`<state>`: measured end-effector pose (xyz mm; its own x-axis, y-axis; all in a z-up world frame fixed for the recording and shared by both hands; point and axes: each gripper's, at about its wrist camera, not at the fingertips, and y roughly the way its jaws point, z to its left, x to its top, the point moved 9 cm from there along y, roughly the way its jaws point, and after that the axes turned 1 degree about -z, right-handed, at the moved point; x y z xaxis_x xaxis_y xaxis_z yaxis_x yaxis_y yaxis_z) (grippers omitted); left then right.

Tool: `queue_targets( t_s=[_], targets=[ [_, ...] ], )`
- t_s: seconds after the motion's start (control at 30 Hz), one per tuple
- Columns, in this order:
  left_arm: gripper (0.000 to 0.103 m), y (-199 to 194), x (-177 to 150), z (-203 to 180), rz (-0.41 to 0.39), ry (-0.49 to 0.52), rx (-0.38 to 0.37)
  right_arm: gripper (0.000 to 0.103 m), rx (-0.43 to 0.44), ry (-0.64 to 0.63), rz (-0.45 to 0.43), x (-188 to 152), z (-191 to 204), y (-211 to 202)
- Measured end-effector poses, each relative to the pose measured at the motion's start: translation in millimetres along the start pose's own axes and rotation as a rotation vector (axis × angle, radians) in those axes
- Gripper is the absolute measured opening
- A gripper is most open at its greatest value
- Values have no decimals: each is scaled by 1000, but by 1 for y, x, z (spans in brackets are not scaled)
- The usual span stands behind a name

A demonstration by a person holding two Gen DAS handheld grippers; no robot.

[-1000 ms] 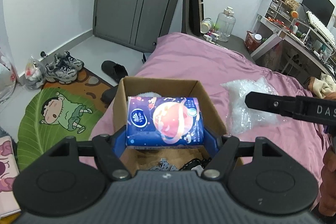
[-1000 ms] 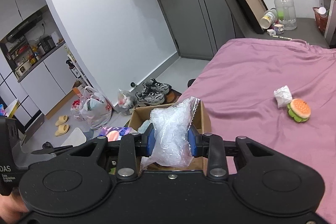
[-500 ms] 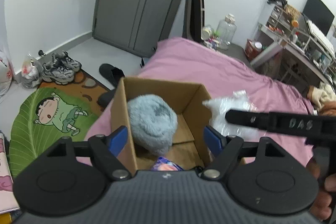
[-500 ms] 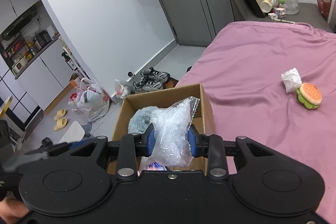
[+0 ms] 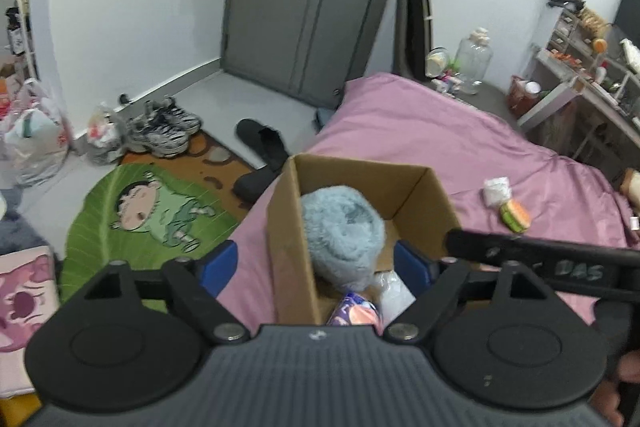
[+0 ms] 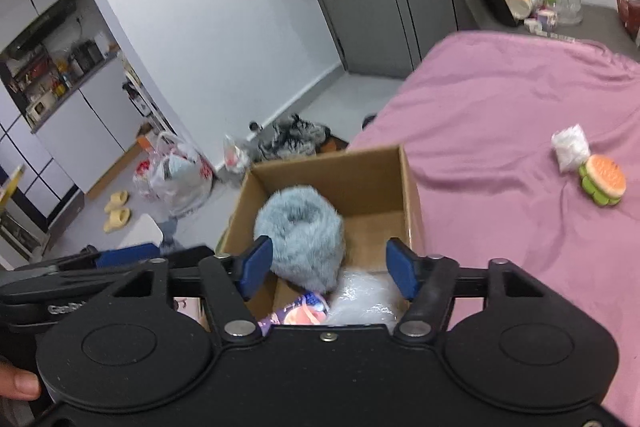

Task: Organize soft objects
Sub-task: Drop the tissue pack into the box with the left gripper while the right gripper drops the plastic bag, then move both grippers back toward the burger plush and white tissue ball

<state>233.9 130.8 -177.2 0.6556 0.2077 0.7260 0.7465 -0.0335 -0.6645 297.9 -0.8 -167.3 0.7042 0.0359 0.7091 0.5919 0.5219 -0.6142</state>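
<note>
Hovering above the cardboard box (image 6: 408, 187) at the edge of the bed (image 6: 500, 99), the right gripper (image 6: 328, 267) has its jaws spread wide with nothing between them, and the left gripper (image 5: 316, 265) stands equally wide and empty, straddling the box's near left wall. Inside sit a fluffy blue-grey plush (image 6: 300, 231), a crinkled clear plastic bag (image 6: 364, 299) and a purple tissue pack (image 6: 296, 313), packed together at the near end, probably because the box is serving as the collecting bin and the soft items are dropped in from above. A burger toy (image 6: 602, 185) and a small white packet (image 6: 570, 147) touching it lie on the sheet well apart from the box, so they look like the next things to gather. Only the right wrist view shows the box floor bare at the far end; the left wrist view alone shows the right tool's finger crossing beside the box's right wall, and a cartoon floor mat (image 5: 152, 215) below the bed.
</note>
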Motion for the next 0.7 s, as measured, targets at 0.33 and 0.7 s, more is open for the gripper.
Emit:
queue_targets(
  t_s=[0.33,0.7],
  targets=[
    [98,-25,13,-13,-41,20,49,89,-34,-26,-50,15,-15,-37],
    [103,-50,25,-36,-62,89,83,103,-47,-43,-42,17,-32,-66]
  ],
)
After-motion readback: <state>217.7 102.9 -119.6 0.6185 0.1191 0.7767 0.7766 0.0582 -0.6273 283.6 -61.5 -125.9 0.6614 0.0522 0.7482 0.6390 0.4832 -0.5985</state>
